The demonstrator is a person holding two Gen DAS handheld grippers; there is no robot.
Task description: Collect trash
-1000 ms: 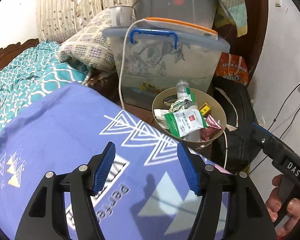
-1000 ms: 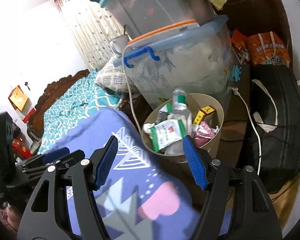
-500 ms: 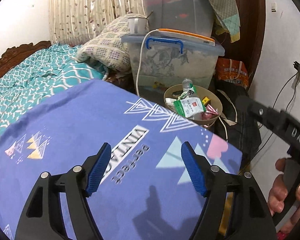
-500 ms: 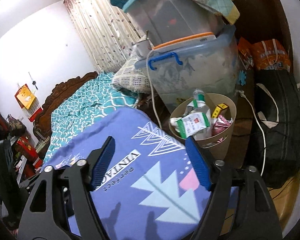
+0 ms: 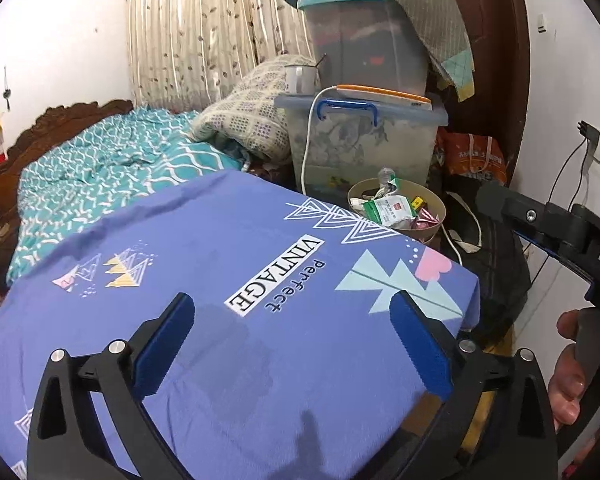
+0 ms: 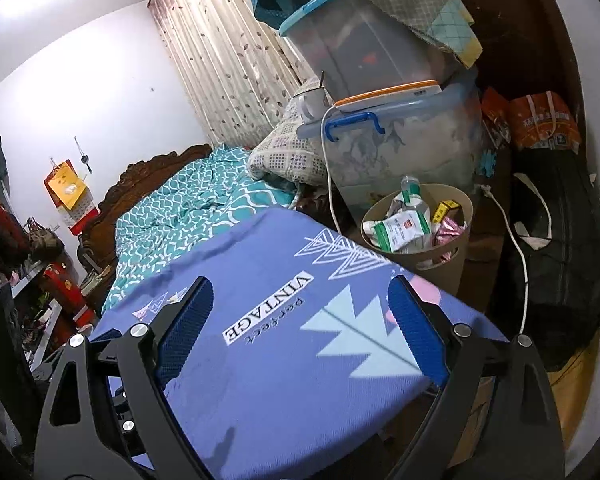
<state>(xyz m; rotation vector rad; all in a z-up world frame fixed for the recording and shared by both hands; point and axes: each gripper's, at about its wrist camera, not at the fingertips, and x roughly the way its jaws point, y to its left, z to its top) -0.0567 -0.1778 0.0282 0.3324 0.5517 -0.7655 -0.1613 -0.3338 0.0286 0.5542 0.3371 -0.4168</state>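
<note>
Bedroom corner, seen from two hand-held grippers held side by side above a purple patterned surface [image 5: 228, 264] printed with "Perfect VINTAGE". Whether that surface is a cushion, a mattress corner or a covered desk cannot be told.

The left gripper [image 5: 292, 344] hovers over the purple cloth; its jaws have just been opening and stand wide apart with nothing between them. The right gripper [image 6: 300, 328] hovers likewise, its jaws also just opened wide and empty. In the left view the right gripper's black body shows at the right edge, with a hand [image 5: 568, 376] wrapped around its handle.

Beyond the far corner of the purple surface stands a round tan waste bin [image 6: 448, 268], well apart from both grippers. It is filled to the rim with trash: a green and white packet [image 6: 400, 232], a clear plastic bottle [image 6: 412, 196] standing upright, a small yellow box [image 6: 444, 210] and pink wrappers [image 6: 452, 228].

Behind the bin sits a clear storage box [image 6: 404, 148] with a blue handle, a second box stacked on top. A white cable [image 6: 328, 160] hangs down its front. To the left lies a bed with a teal patterned cover [image 5: 112, 168], and a black bag [image 6: 556, 240] rests right of the bin.
</note>
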